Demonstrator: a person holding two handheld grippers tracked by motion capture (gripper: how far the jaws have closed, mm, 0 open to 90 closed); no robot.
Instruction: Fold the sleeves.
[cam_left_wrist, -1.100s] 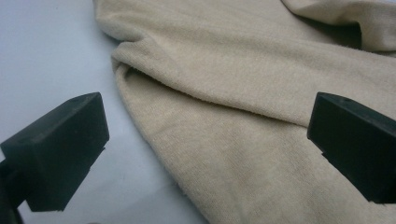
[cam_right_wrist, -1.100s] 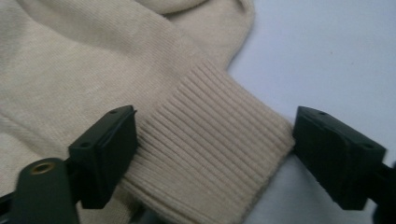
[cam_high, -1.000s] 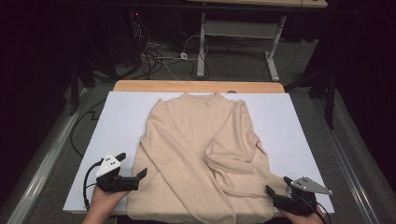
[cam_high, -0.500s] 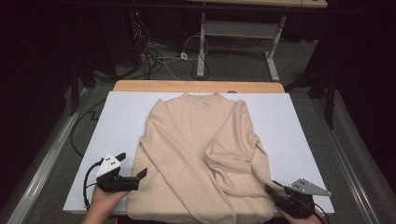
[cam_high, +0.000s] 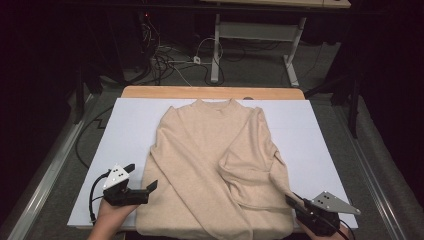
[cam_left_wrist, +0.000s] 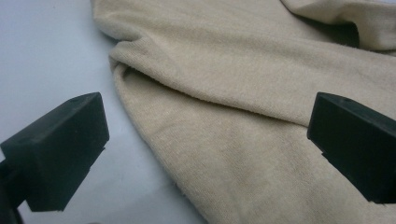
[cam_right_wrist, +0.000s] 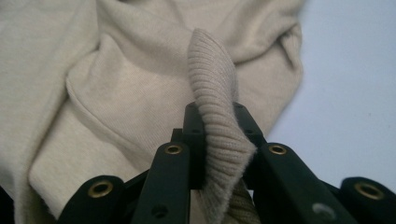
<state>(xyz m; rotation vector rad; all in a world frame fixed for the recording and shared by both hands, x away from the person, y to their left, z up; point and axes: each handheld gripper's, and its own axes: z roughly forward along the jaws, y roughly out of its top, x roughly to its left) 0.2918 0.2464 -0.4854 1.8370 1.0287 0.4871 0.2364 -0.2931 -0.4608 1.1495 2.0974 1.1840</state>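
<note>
Right hand-held gripper has just been closing and now pinches the sweater's ribbed cuff.
Lift the cuff slowly, keeping the pinch firm; left hand-held gripper waits wide open, empty, over the hem.

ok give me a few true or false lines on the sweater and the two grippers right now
1. The right gripper pinches the ribbed edge of the beige sweater. True; its jaws have just been closing on it.
2. The left gripper is clamped on the sweater. False: its jaws stand wide apart over the sweater's edge.
3. The sweater lies on a white sheet. True.
4. The sweater is folded into a small square. False: it lies spread out, one sleeve folded across its body.
</note>
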